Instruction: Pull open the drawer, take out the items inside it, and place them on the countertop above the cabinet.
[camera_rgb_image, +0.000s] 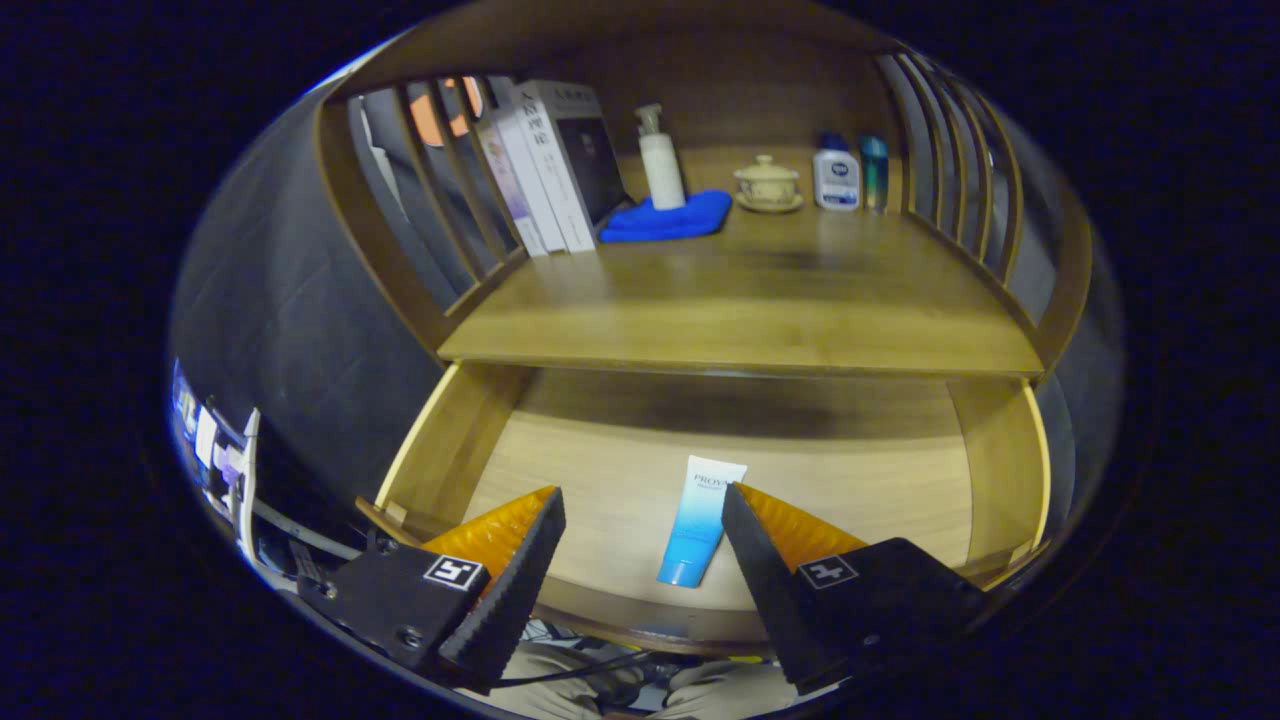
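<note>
I held my gripper (642, 505) over the open drawer (440, 440), its two fingers spread wide apart and gripping nothing. Between the fingertips (548, 505), on the drawer's pale wooden floor, lay a blue-and-white tube (700, 520). It lay flat, its white crimped end pointing toward the back of the drawer and its blue cap end toward the front wall. The right finger's tip looked to sit just beside the tube's upper edge, though I could not tell whether it touched; the left finger was well apart from it. The rest of the drawer's floor that I could see carried nothing else.

Above the drawer ran the countertop (740, 320) of the cabinet, a wooden surface fenced on both sides by curved slatted rails (950, 170). At its back left a row of books (545, 165) stood upright, leaning slightly against the left rail. Just beside them a blue cloth (668, 218) lay folded, and a white pump bottle (660, 160) stood on it. Near the middle of the back stood a small lidded cup on a saucer (768, 185). To its right stood a white bottle with a blue cap (835, 175), and right next to that a slim teal bottle (874, 172). The front half of the countertop was bare wood.
</note>
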